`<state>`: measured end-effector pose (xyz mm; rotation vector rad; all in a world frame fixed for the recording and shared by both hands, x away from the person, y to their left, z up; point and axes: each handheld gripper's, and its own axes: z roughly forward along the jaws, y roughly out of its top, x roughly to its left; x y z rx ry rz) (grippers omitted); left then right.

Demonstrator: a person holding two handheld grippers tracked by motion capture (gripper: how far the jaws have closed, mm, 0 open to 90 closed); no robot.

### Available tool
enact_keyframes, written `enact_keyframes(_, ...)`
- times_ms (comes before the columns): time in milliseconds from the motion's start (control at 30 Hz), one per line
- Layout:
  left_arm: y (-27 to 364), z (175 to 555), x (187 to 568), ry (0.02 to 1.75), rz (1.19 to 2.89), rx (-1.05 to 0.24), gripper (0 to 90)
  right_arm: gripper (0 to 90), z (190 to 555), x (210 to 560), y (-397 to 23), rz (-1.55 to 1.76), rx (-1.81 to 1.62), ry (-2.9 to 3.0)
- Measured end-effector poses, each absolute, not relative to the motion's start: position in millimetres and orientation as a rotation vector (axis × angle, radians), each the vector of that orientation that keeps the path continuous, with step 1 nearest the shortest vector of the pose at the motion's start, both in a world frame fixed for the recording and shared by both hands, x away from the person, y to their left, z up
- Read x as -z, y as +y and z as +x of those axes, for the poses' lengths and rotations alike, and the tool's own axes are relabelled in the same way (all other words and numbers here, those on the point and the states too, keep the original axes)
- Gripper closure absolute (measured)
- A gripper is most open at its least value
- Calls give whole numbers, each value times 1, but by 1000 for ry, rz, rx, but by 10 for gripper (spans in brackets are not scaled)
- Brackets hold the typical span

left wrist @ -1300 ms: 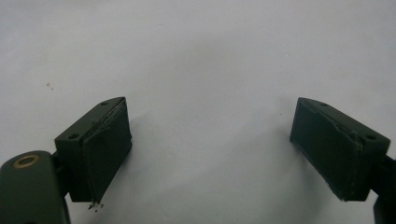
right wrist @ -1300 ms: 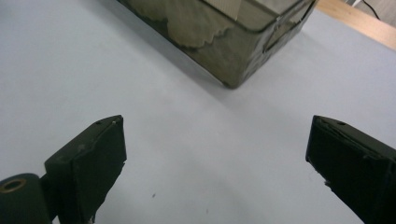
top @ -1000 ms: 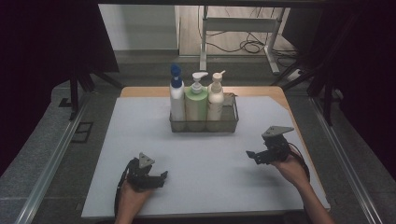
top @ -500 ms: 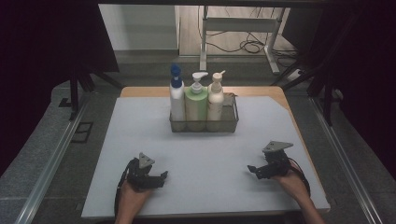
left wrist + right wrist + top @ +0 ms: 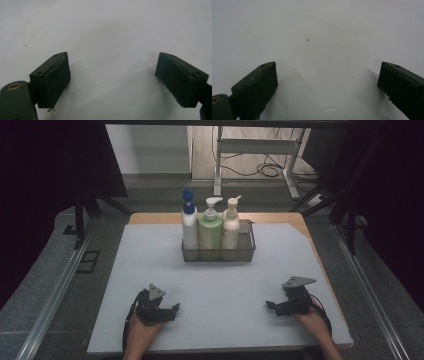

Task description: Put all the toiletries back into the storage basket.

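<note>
Two grippers sit low at the near edge of the white table top (image 5: 150, 270), both w/ jaws wide and nothing between them: left gripper (image 5: 172, 309) near-left, right gripper (image 5: 270, 305) near-right. Each gripper view looks along its jaws at bare white surface, so neither is on anything yet.

Work items are well apart from both, at the far centre: a wire basket (image 5: 218, 254) holding three pump bottles upright in a row, touching or nearly so. Blue-capped white bottle (image 5: 189, 225) at the left, green bottle (image 5: 210, 229) in the middle, cream bottle (image 5: 230, 226) at the right. There's a free slot at the basket's right end, by the handle (image 5: 249, 224). Contents of the bottles can't be told; they're opaque.

Risks, as I judge them:
- Bottles are tall and packed tight, so pulling one straight out prob. drags a neighbour or tips the light basket unless the other gripper steadies it.
- Pump heads stick out sideways; a jaw closing high could press a pump or slip off the nozzle. Gripping the body or neck is safer.
- Smooth round bodies may twist in flat pads.
- Dim light makes the thin basket wires hard to see, so a jaw could snag on the rim.
</note>
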<state>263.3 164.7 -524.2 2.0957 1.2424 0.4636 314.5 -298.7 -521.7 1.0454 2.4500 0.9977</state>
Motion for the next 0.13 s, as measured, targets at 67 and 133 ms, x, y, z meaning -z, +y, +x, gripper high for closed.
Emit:
enact_keyframes(67,165,263,524,1243,2096,-463,124,27,314,522,-299,1045,-997,2447)
enact_keyframes(133,165,263,524,1243,2096,-462,123,27,314,522,-299,1046,-999,2445)
